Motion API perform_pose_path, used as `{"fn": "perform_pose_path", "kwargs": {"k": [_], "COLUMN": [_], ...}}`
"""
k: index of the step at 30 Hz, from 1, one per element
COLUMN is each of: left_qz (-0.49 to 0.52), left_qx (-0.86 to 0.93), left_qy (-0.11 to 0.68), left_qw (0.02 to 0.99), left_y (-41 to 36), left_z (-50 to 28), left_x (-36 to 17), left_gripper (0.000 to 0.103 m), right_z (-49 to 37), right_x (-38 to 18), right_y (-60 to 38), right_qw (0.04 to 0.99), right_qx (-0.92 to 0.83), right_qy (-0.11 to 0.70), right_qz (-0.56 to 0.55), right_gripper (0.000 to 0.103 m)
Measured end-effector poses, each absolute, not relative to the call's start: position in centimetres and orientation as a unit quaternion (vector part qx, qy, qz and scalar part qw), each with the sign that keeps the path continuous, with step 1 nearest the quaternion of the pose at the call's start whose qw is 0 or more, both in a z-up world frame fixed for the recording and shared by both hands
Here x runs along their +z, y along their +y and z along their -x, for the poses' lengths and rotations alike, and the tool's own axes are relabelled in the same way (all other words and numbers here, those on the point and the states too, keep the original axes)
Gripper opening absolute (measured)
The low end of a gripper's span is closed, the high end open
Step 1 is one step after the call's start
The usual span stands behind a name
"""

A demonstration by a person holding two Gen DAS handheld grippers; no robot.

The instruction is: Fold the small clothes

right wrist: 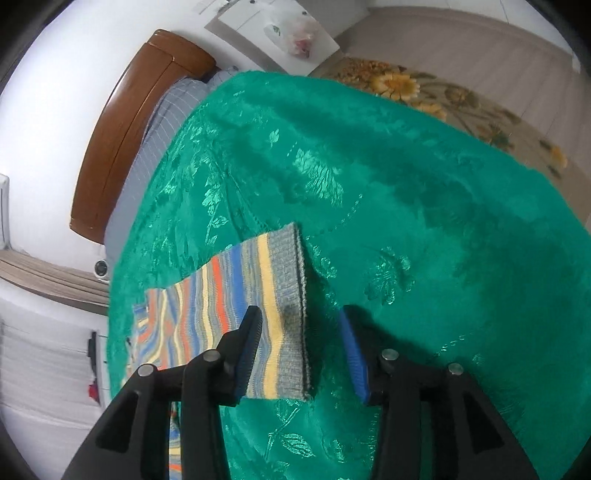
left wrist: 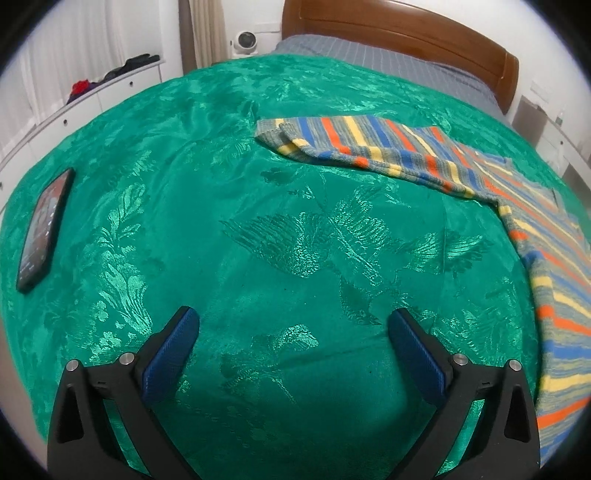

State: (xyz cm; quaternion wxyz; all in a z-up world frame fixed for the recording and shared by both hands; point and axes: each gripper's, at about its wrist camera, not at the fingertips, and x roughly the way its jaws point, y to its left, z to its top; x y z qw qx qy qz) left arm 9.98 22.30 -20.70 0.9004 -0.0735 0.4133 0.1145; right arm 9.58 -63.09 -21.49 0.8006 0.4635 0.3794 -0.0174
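Observation:
A striped knit garment [left wrist: 480,184] in blue, orange, yellow and grey lies on the green bedspread [left wrist: 258,221], its sleeves stretching left at the far right of the left wrist view. My left gripper [left wrist: 293,325] is open and empty over bare bedspread, well short of it. In the right wrist view the garment's grey ribbed hem [right wrist: 291,295] lies flat on the bedspread [right wrist: 406,184]. My right gripper [right wrist: 301,321] is open, its jaws straddling the hem edge just above it.
A black phone [left wrist: 44,229] lies on the bedspread at the left. A wooden headboard [left wrist: 406,33] and grey striped sheet stand at the far end. White drawers [left wrist: 92,99] run along the left wall. A flowered rug [right wrist: 443,99] lies on the floor beyond the bed.

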Motion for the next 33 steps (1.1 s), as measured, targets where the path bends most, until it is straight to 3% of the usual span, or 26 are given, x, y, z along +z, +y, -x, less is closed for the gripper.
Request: {"fn": "perform_pose_path", "kwargs": {"k": [5,6,7,8,14,18,23,28,33], "left_qz": [0.066,0.063,0.059,0.057,0.054,0.054,0.055,0.061,0.067], "left_qx": [0.119,0.12,0.121,0.121,0.12,0.117,0.114,0.109,0.102], "left_qy": [0.417,0.417,0.418,0.418,0.412,0.409,0.387,0.379,0.376], "left_qw": [0.899,0.899,0.899,0.898,0.902,0.903,0.913,0.917,0.919], "left_y": [22.1,22.0,21.9,21.8,21.8,21.9,21.9,22.0,22.2], "left_z": [-10.2,-10.2,-10.2,-10.2,-10.1,-10.0,-9.3,-9.2,-9.1], "left_x": [-20.9,-20.9,-20.9,-20.9,-21.1,-21.1,-21.3,-21.2,-21.2], "left_gripper": [0.103,0.103,0.103,0.103,0.103,0.103,0.103,0.103,0.103], "right_z": [-10.8,-11.0,-11.1,-11.3,-12.3,-12.7,-12.9,-15.7,-20.0], "right_x": [-21.7,-21.7,-21.5,-21.2,-19.8,-18.6,-10.7,-1.1,2.6], "right_y": [-62.4,-62.2,-62.1,-61.9,-59.1,-58.4,-54.5,-44.6,-32.4], "right_qw": [0.795,0.796,0.8,0.806,0.841,0.846,0.888,0.914,0.905], "right_qx": [0.011,0.009,0.004,-0.003,-0.105,-0.11,-0.059,0.055,0.159], "right_qy": [0.381,0.385,0.389,0.395,0.447,0.436,0.368,0.331,0.341], "right_qz": [-0.472,-0.467,-0.457,-0.441,-0.287,-0.287,-0.269,-0.228,-0.199], "right_gripper": [0.043,0.039,0.015,0.001,0.001,0.001,0.001,0.001,0.001]}}
